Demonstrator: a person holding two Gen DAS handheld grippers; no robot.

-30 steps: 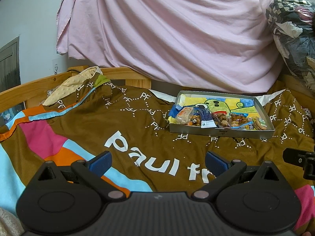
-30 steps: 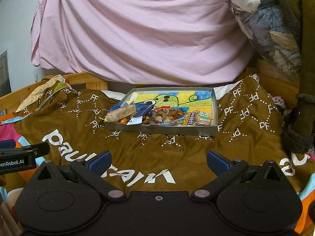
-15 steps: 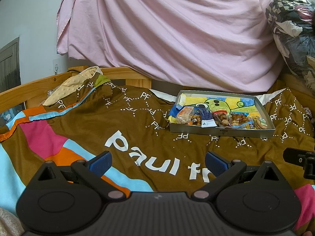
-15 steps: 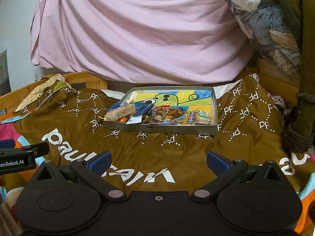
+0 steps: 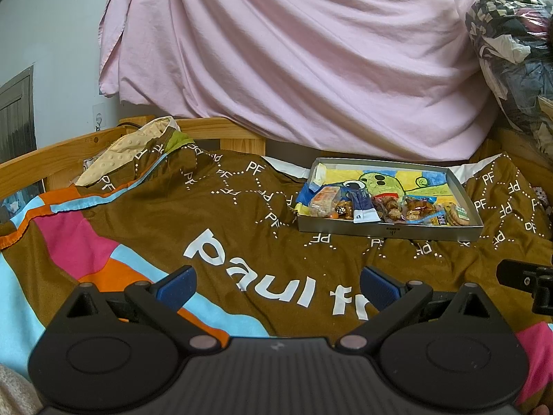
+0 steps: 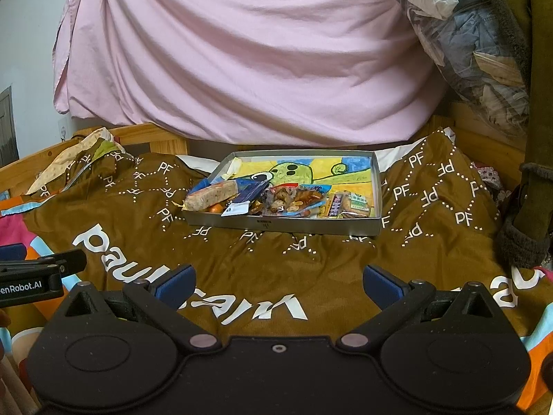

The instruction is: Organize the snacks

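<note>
A shallow grey metal tray [image 5: 390, 231] [image 6: 283, 224] with a cartoon picture on its floor rests on the brown blanket. Several wrapped snacks [image 5: 383, 207] [image 6: 276, 200] lie heaped along its near side, among them a long bar in clear wrap [image 6: 212, 195] and a blue sachet [image 5: 361, 207]. My left gripper [image 5: 276, 285] is open and empty, low over the blanket, well short and left of the tray. My right gripper [image 6: 278, 282] is open and empty too, facing the tray from some distance.
A brown "paul frank" blanket [image 5: 214, 214] covers the bed. A wooden bed rail [image 5: 52, 159] runs along the left and back. A pink sheet [image 6: 242, 62] hangs behind the tray. A bag of clothes [image 6: 477, 45] bulges at upper right.
Both views have drifted very slightly, the tray sitting a touch lower in the right wrist view. Neither gripper has changed its opening.
</note>
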